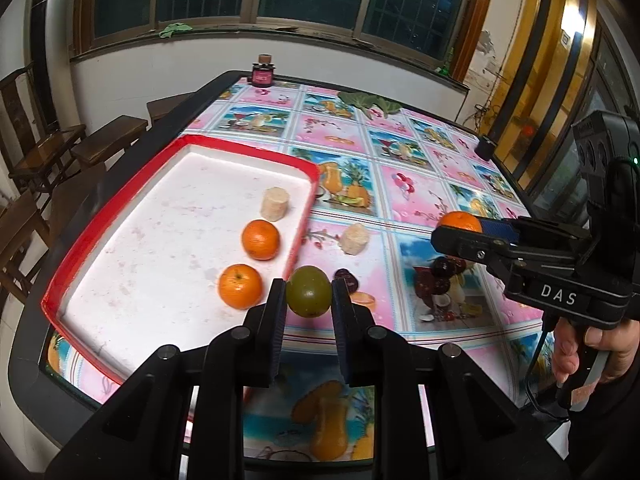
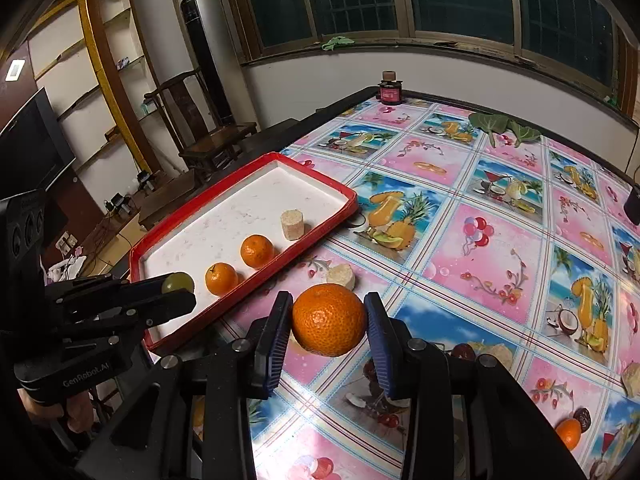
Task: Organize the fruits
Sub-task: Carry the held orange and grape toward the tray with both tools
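My left gripper [image 1: 308, 286] is shut on a green round fruit [image 1: 308, 291], held above the table by the near right corner of the red-rimmed white tray [image 1: 248, 150]. In the tray lie two oranges [image 1: 260, 239] [image 1: 240, 286] and a beige cylinder piece [image 1: 275, 204]. My right gripper [image 2: 328, 298] is shut on a large orange [image 2: 329, 319], held over the tablecloth to the right of the tray [image 2: 312, 160]. A second beige piece [image 2: 341, 276] and a dark red fruit [image 1: 346, 279] lie on the cloth beside the tray.
At the near right of the table lie a small orange [image 2: 568, 434], a dark fruit [image 2: 582, 416] and a beige chunk [image 2: 632, 378]. A dark jar [image 2: 390, 90] and green leaves [image 2: 504, 126] sit at the far edge. Wooden chairs [image 1: 44, 148] stand left of the table.
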### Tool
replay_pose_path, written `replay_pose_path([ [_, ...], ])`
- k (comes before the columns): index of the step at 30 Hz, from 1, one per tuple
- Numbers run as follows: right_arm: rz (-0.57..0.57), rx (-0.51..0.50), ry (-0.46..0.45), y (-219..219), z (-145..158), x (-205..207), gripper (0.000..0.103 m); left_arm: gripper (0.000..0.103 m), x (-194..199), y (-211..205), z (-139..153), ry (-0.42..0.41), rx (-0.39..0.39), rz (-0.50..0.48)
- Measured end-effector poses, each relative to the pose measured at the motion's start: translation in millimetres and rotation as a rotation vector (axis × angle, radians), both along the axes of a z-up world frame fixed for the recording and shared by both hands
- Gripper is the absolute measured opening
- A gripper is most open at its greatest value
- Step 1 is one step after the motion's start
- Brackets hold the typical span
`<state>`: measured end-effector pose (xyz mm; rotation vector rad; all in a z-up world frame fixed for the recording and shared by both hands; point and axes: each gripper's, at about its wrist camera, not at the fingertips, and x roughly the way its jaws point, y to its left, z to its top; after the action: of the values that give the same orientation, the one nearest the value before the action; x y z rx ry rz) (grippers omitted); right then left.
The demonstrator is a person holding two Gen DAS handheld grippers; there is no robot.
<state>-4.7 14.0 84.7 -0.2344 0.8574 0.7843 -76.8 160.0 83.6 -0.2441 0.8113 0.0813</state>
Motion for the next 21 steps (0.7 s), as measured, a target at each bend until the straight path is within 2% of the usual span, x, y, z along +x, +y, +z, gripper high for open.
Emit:
replay_pose_path([
  [10,0.019,-0.002,0.024,18,-5,5,0.037,0.02,-3,35,-12,0.022,-0.036,0.075],
  [21,0.102,0.035,0.051,77,-4,30,0.037,0.02,5,65,-23,0.04,-0.029,0.141],
])
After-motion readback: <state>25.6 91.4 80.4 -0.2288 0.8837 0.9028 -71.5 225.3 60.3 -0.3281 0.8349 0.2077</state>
